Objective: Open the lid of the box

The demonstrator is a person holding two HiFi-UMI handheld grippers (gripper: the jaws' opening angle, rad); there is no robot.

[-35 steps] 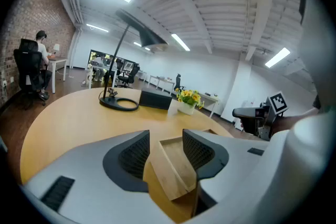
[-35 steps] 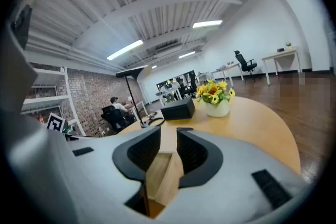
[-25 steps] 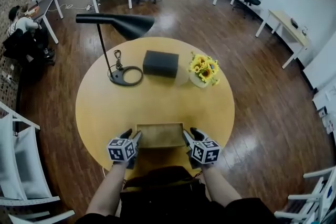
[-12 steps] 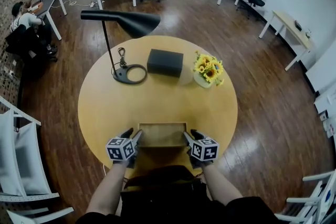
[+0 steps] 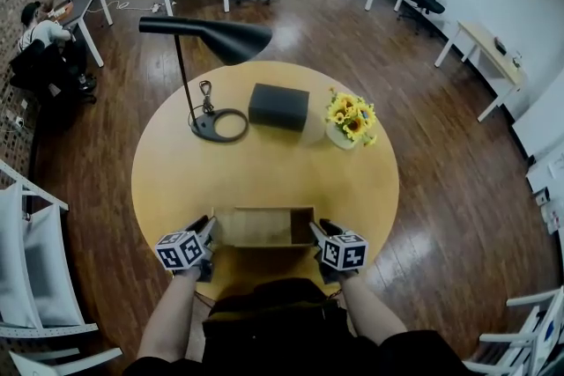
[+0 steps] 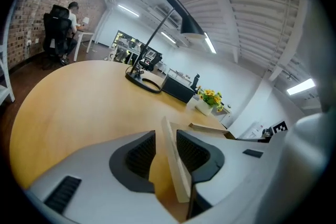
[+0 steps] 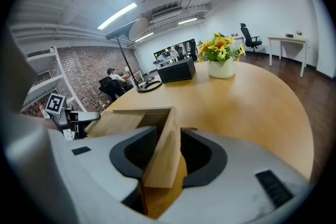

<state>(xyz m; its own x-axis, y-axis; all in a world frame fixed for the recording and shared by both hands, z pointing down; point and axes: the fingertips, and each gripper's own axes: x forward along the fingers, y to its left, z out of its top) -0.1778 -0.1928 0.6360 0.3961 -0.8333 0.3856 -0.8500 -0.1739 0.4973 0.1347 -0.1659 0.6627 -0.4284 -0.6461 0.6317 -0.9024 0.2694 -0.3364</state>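
A shallow wooden box (image 5: 256, 226) lies on the round table (image 5: 264, 163) near its front edge. Its pale lid seems shifted left, and a dark gap shows at the right end. My left gripper (image 5: 201, 244) is at the box's left end. Its jaws are closing around a thin wooden panel (image 6: 173, 165) that rests against the right pad, with a gap at the left pad. At the right end is my right gripper (image 5: 319, 242). Its jaws are closing a little and are shut on the box's end wall (image 7: 163, 152).
A black desk lamp (image 5: 211, 40), a dark closed box (image 5: 278, 106) and a vase of yellow flowers (image 5: 349, 121) stand on the far half of the table. White chairs (image 5: 35, 277) are on the left. Desks and office chairs stand beyond, with a seated person (image 5: 40, 35) at the far left.
My left gripper has moved left and its jaws have narrowed. The box's top panel has shifted left with it, uncovering a dark strip at the right end. The right gripper has hardly moved.
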